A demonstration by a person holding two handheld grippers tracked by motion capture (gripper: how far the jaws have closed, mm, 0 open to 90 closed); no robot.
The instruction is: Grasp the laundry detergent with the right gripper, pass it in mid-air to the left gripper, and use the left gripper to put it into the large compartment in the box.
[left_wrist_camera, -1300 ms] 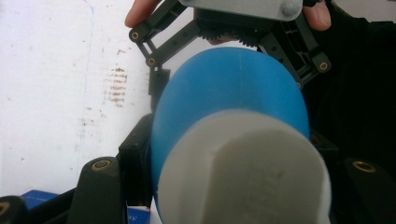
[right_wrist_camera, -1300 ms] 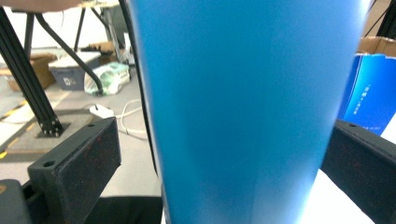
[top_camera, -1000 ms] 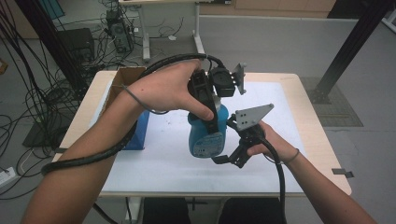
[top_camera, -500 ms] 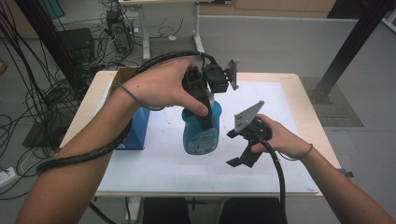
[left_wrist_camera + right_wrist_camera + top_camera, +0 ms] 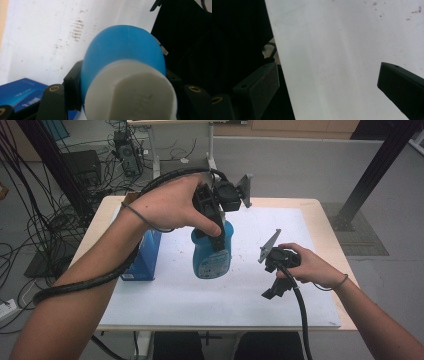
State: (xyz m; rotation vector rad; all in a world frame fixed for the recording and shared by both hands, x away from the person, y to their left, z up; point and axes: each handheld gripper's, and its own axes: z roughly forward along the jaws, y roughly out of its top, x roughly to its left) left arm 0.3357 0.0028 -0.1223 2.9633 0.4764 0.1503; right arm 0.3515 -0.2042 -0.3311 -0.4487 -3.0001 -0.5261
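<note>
A blue bottle (image 5: 212, 257) with a white cap (image 5: 130, 92) hangs upright over the white sheet (image 5: 240, 295) in the middle of the table. My left gripper (image 5: 218, 237) is shut on its neck from above, and in the left gripper view the bottle (image 5: 125, 50) sits between the two black jaws. To the right of the bottle and apart from it, my right gripper (image 5: 276, 289) points down at the sheet. In the right gripper view my right gripper (image 5: 329, 82) stands open with bare white sheet between its jaws.
A blue box (image 5: 145, 255) stands at the left edge of the sheet, close beside the bottle, and the blue box (image 5: 22, 92) is at the lower left of the left gripper view. The wooden table (image 5: 330, 235) borders the sheet. Cables lie on the floor at the left.
My right gripper has drawn away from the bottle's lower side, moving right and slightly toward the near edge. The left gripper and bottle have barely shifted.
</note>
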